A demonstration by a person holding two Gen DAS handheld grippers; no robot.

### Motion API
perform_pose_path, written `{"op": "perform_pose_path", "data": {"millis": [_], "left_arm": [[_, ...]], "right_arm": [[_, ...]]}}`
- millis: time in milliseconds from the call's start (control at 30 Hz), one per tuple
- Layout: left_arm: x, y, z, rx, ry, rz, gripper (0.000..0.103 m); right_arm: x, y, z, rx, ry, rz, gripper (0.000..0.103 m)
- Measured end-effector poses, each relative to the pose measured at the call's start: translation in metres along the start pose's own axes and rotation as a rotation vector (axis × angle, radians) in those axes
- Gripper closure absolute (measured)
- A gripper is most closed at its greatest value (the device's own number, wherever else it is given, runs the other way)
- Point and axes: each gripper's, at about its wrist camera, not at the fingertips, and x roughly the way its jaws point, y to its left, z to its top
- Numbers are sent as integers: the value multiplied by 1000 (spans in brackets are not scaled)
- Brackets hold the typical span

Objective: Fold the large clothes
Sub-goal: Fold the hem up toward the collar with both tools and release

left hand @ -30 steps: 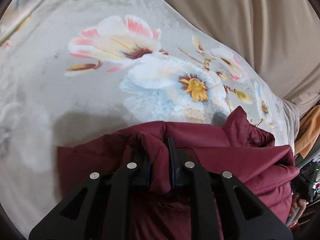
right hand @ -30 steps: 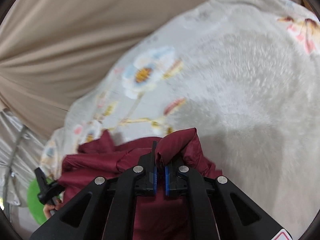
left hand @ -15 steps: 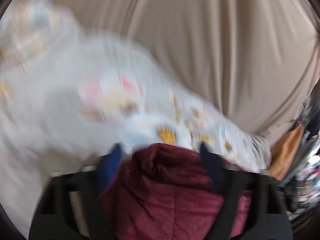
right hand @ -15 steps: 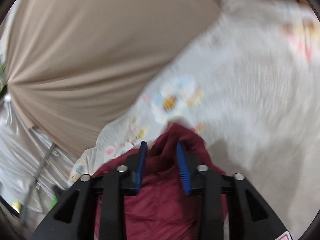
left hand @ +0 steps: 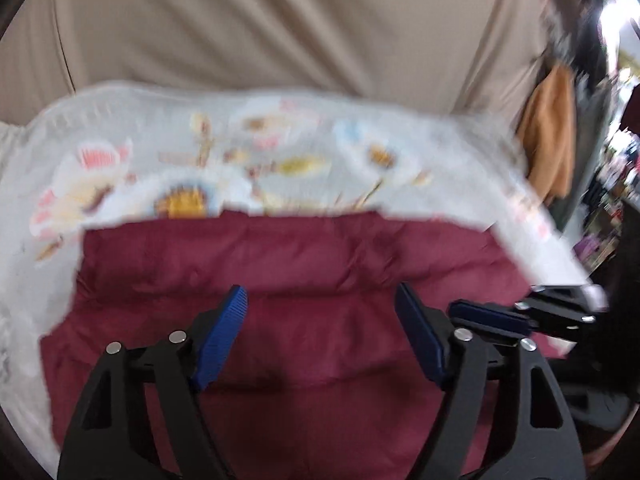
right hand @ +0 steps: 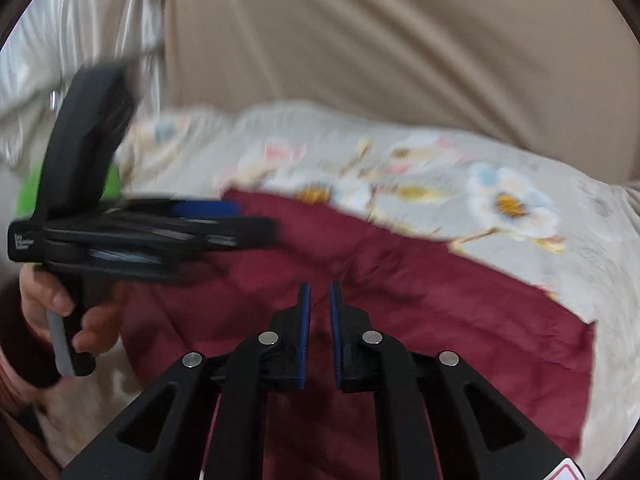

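Note:
A dark red padded jacket (left hand: 304,288) lies folded flat on a floral blanket (left hand: 280,152); it also shows in the right wrist view (right hand: 440,312). My left gripper (left hand: 320,320) hangs above the jacket, open wide and empty. My right gripper (right hand: 319,304) hangs above the jacket with its jaws a narrow gap apart, holding nothing. The right gripper also shows at the right of the left wrist view (left hand: 492,316), and the left gripper at the left of the right wrist view (right hand: 192,216), held in a hand.
A beige curtain (left hand: 300,20) hangs behind the blanket. An orange garment (left hand: 552,136) hangs at the far right. A green object (right hand: 28,196) sits at the left behind the left gripper. Both views are blurred.
Both grippers have let go of the jacket's folds, opened and pulled back. The jacket now lies flat on the blanket.

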Motion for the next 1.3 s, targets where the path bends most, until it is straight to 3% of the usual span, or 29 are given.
{"op": "perform_pose_path", "data": {"millis": [67, 167, 233, 367, 467, 533, 567, 633, 733, 767, 800, 833, 867, 900, 1033, 1133, 1200, 1300], "left_arm": [[21, 14, -12, -18, 46, 35, 34], [19, 42, -26, -64, 5, 92, 34], [16, 60, -35, -82, -16, 130, 34], [-3, 82, -50, -140, -34, 130, 39], [-33, 92, -39, -190, -103, 188, 32], [-54, 108, -23, -227, -172, 240, 18], [-57, 116, -15, -250, -178, 257, 6], [-48, 136, -2, -288, -148, 251, 5], [-13, 171, 2, -377, -24, 200, 6], [-2, 180, -2, -419, 8, 149, 17], [4, 184, -4, -441, 30, 111, 40], [8, 187, -8, -456, 52, 88, 46], [7, 188, -10, -458, 45, 76, 66], [3, 188, -12, -455, 25, 60, 89], [-43, 193, -18, -501, -80, 32, 94], [-78, 195, -23, -516, -151, 50, 94], [-77, 195, -28, -502, -128, 115, 94], [-33, 199, -41, -474, -5, 202, 93]], "right_arm": [[16, -15, -12, 10, 57, -15, 96], [11, -52, -27, 100, 55, -32, 99], [0, -87, -38, 180, 37, -94, 99], [-26, -155, -64, 367, 40, -243, 97], [-58, -185, -72, 476, -25, -306, 81], [-75, -198, -71, 523, -71, -306, 68], [-77, -203, -69, 544, -83, -290, 65], [-70, -212, -65, 578, -78, -228, 52], [-47, -215, -59, 592, -31, -194, 49], [-38, -215, -58, 594, -10, -197, 49], [-31, -211, -56, 591, 11, -193, 50], [-24, -211, -55, 588, 38, -193, 62], [-17, -208, -52, 580, 60, -193, 72], [-14, -206, -50, 571, 71, -167, 99], [-38, -181, -31, 522, -51, -101, 101], [-56, -167, -20, 496, -142, -60, 101], [-48, -167, -19, 490, -126, -72, 101], [4, -181, -41, 506, 52, -196, 101]]}}
